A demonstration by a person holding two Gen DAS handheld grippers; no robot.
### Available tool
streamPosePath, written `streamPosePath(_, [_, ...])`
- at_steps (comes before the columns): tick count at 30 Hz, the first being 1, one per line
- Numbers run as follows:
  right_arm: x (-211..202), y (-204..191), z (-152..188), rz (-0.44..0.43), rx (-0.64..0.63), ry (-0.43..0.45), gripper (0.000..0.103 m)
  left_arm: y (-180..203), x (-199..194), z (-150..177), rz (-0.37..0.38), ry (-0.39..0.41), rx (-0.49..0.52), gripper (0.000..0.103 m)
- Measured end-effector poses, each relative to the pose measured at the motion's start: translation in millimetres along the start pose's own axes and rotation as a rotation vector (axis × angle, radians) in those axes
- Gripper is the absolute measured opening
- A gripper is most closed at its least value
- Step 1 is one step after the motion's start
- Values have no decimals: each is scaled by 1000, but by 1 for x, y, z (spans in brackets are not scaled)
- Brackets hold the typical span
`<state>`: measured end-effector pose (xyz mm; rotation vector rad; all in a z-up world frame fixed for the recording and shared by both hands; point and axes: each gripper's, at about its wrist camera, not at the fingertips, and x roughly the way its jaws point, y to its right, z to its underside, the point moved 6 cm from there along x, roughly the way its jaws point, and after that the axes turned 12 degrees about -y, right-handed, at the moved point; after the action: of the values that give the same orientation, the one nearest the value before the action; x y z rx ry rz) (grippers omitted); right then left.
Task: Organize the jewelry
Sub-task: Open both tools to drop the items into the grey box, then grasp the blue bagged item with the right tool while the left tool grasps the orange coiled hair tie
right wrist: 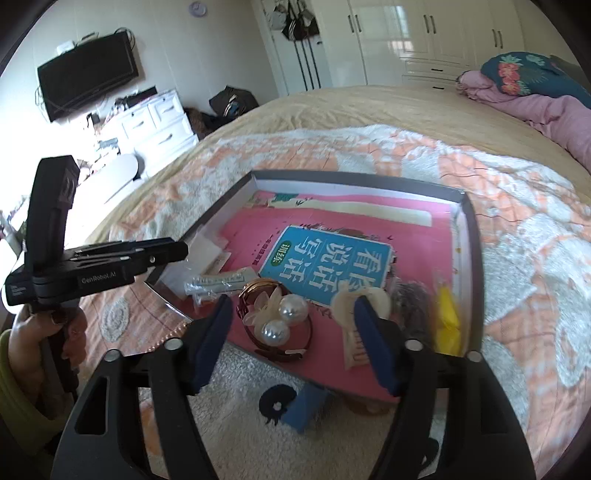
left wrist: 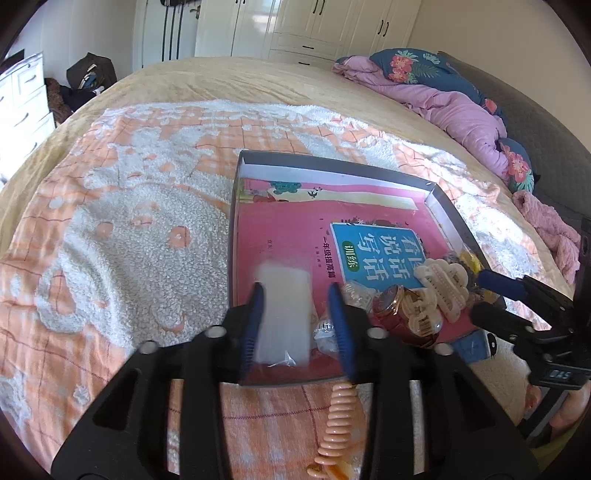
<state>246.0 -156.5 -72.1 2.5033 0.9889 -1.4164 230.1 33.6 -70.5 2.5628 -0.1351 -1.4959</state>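
Nearest, a peach coil tie (left wrist: 338, 421) lies on the blanket (left wrist: 122, 206) just outside the tray (left wrist: 439, 203). The left gripper (left wrist: 297, 317) pinches a blurred clear packet (left wrist: 284, 314) over the tray's near edge. The right gripper (right wrist: 295, 343) is spread wide above a watch (right wrist: 258, 291) and two pearls (right wrist: 284, 321), its right finger against a cream claw clip (right wrist: 354, 317). Beyond them lies a pink book (right wrist: 332, 258) in the tray; farther off, pink bedding (left wrist: 443, 103) and wardrobes (left wrist: 314, 26).
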Motion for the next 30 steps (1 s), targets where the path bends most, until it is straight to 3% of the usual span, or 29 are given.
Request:
streamPosePath(11, [-36, -5, 37, 8, 29, 31, 87, 9, -39, 18, 8, 64, 13, 77])
streamPosePath(18, [-34, -8, 61, 17, 35, -11, 87, 12, -55, 37, 11, 66, 18, 86])
streamPosePath(26, [-22, -12, 71, 7, 50, -51, 87, 12, -44, 70, 16, -14, 19, 87])
streamPosePath(30, [-16, -11, 73, -3, 62, -63, 87, 15, -31, 80, 52, -63, 6, 87])
